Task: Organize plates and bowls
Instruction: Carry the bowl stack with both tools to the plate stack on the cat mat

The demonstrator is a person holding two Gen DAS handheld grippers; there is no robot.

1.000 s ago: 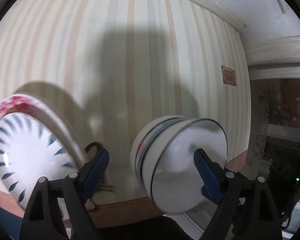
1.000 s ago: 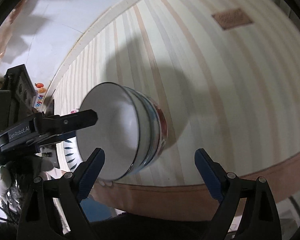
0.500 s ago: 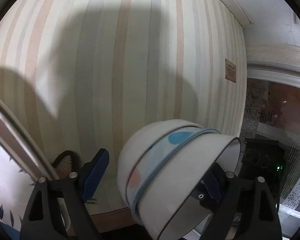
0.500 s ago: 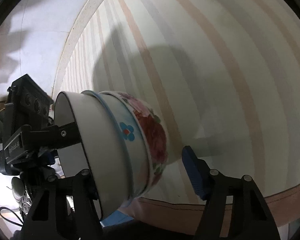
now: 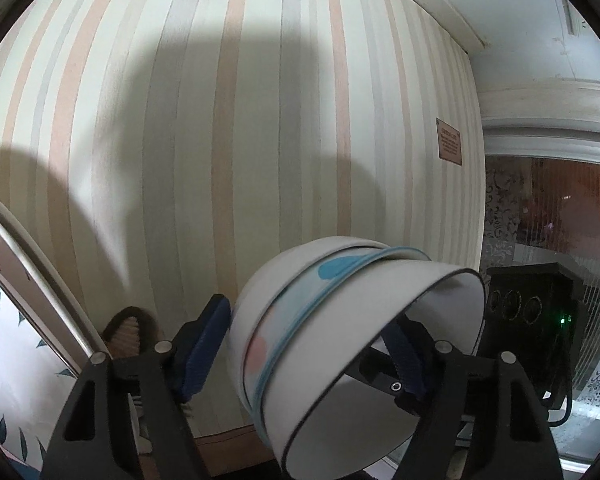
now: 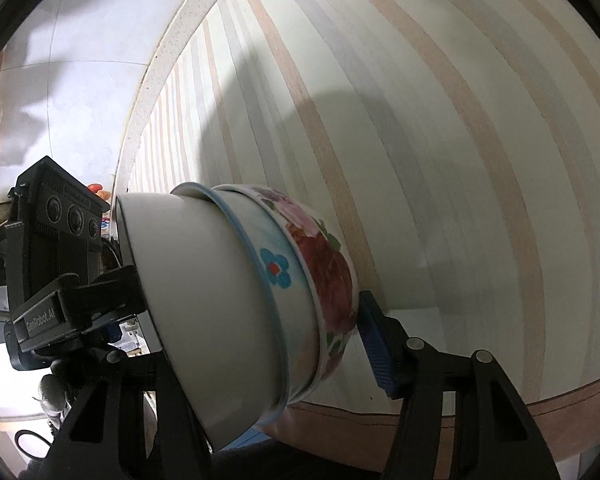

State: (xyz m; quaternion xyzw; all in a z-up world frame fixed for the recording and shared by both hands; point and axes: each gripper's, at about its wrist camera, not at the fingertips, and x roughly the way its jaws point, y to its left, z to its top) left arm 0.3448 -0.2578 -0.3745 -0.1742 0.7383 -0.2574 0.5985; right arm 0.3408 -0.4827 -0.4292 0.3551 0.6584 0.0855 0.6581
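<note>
A stack of three nested bowls (image 5: 340,344) is held on its side in the air between both grippers. The outer bowl is plain white with a dark rim, the middle one has a blue flower (image 6: 275,268), the inner one red roses (image 6: 328,276). My left gripper (image 5: 312,344) stands around the stack with its right finger inside the white bowl's mouth. My right gripper (image 6: 256,344) spans the stack, its right pad (image 6: 374,348) against the rose bowl's base. The left gripper's body (image 6: 56,264) shows in the right wrist view.
A striped wall (image 5: 260,140) fills both views, with a brown baseboard (image 6: 500,424) below. A large plate with blue leaf marks (image 5: 16,312) stands at the far left. A window (image 5: 548,240) is at the right. A dark slipper (image 5: 130,332) lies by the wall.
The bowl stack has come closer and now sits between the fingers of both grippers. The right gripper's jaws have narrowed onto it. The plate has slid towards the left edge.
</note>
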